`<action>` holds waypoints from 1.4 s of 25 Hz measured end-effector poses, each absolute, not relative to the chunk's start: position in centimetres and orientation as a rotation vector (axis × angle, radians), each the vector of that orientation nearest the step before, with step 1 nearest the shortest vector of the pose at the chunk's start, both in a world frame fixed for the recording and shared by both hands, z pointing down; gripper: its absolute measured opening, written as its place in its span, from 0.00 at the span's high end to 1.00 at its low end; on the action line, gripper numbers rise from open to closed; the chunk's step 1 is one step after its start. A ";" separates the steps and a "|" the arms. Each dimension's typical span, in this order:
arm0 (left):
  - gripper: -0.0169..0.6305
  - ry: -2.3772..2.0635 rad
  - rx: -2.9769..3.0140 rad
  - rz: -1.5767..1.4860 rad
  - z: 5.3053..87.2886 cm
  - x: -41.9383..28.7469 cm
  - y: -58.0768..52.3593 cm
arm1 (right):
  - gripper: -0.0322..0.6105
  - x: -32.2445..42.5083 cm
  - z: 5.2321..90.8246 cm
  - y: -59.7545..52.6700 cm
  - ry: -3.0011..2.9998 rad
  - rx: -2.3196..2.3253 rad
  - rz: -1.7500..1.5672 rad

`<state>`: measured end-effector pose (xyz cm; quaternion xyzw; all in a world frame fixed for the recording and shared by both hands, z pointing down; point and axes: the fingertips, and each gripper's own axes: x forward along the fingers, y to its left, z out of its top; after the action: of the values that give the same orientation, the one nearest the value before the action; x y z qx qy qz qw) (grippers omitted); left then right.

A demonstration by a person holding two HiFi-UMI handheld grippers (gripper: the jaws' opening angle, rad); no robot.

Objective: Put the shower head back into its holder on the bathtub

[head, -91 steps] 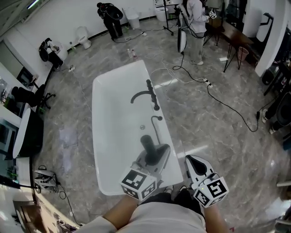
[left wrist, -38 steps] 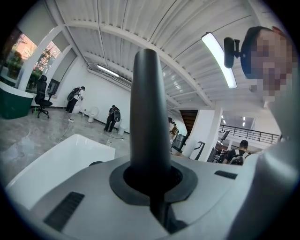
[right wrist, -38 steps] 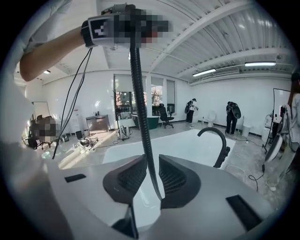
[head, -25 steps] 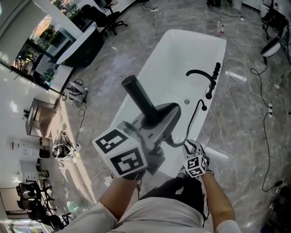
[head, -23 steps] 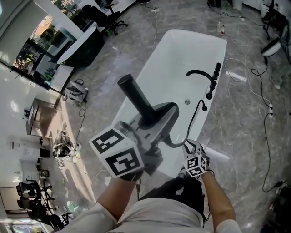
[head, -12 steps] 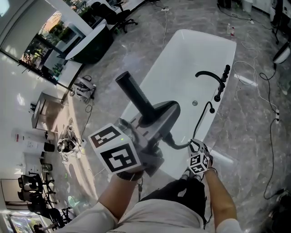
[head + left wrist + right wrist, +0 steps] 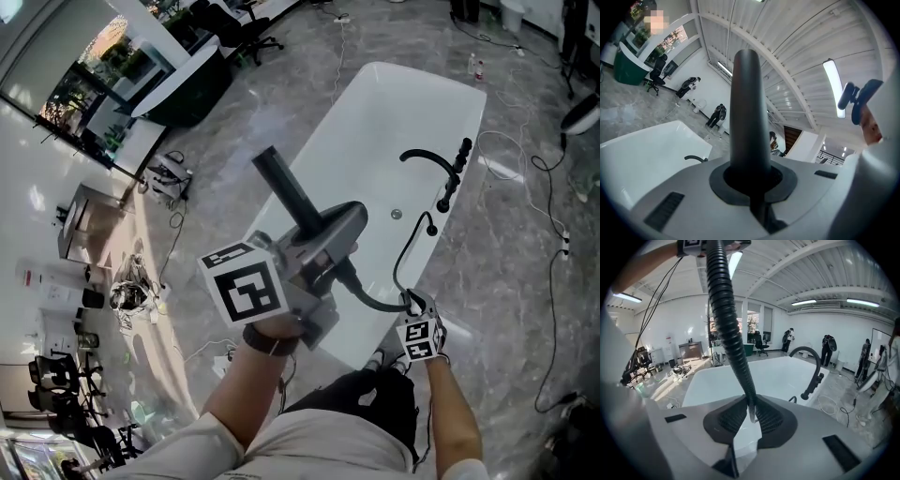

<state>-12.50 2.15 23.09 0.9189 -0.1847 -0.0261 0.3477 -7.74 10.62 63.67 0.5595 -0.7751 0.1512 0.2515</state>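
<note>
Two grippers are both busy with one thing. The left gripper [image 7: 322, 234] has its jaws pressed together on the shower head [image 7: 286, 192], a black straight stick. In the head view it stands in the middle of the frame, above the near end of the bathtub [image 7: 375, 112], and it leans to the upper left. In the left gripper view, the shower head [image 7: 749, 112] rises straight up from between the dark pads of the left gripper [image 7: 752, 183], which close around its lower part with no gap.

From the lower end of the shower head, a black ribbed hose [image 7: 370, 298] runs to the right and down, to the right gripper [image 7: 412, 302]. This gripper is in the lower right of the head view, just at the near right rim of the tub. In the right gripper view, the right gripper [image 7: 751, 416] pinches the hose [image 7: 726, 315] between its two ribbed pads, and the hose goes up from there to the top of the frame. After the right gripper, the hose goes up along the rim to a small black fitting [image 7: 430, 221] on the tub edge.

Further along the same rim stands the black curved faucet [image 7: 427, 155]. The tub is white and sits on a grey marbled floor [image 7: 525, 272], where some cables [image 7: 548, 309] lie at the right.
</note>
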 end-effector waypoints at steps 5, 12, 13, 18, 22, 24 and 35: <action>0.95 -0.526 2.355 -0.059 25.7 -12.5 0.9 | 0.86 -2.7 62.2 11.7 -2.069 1.701 0.488; 0.95 -0.569 2.193 -0.056 30.8 -13.7 -0.2 | 0.86 3.0 55.6 14.0 -2.017 1.863 0.431; 0.95 -0.569 2.160 -0.067 31.4 -14.0 -0.4 | 0.86 3.5 54.4 14.3 -2.009 1.876 0.414; 0.95 -0.556 2.084 -0.120 32.6 -15.0 -1.2 | 0.86 5.5 47.8 15.8 -1.951 1.918 0.277; 0.95 -0.538 2.175 -0.070 32.5 -13.9 -0.8 | 0.86 7.2 41.5 16.8 -1.886 1.978 0.108; 0.95 -0.518 2.212 -0.032 32.5 -12.7 -0.3 | 0.86 7.8 38.1 17.1 -1.856 2.013 0.020; 0.95 -0.378 2.293 0.074 32.1 -8.5 2.4 | 0.86 6.6 23.7 18.8 -1.676 2.138 -0.457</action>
<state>-8.50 2.41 32.14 0.9052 -0.1491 0.0292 0.3970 6.57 18.76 23.66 0.7616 -0.5972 -0.1627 0.1921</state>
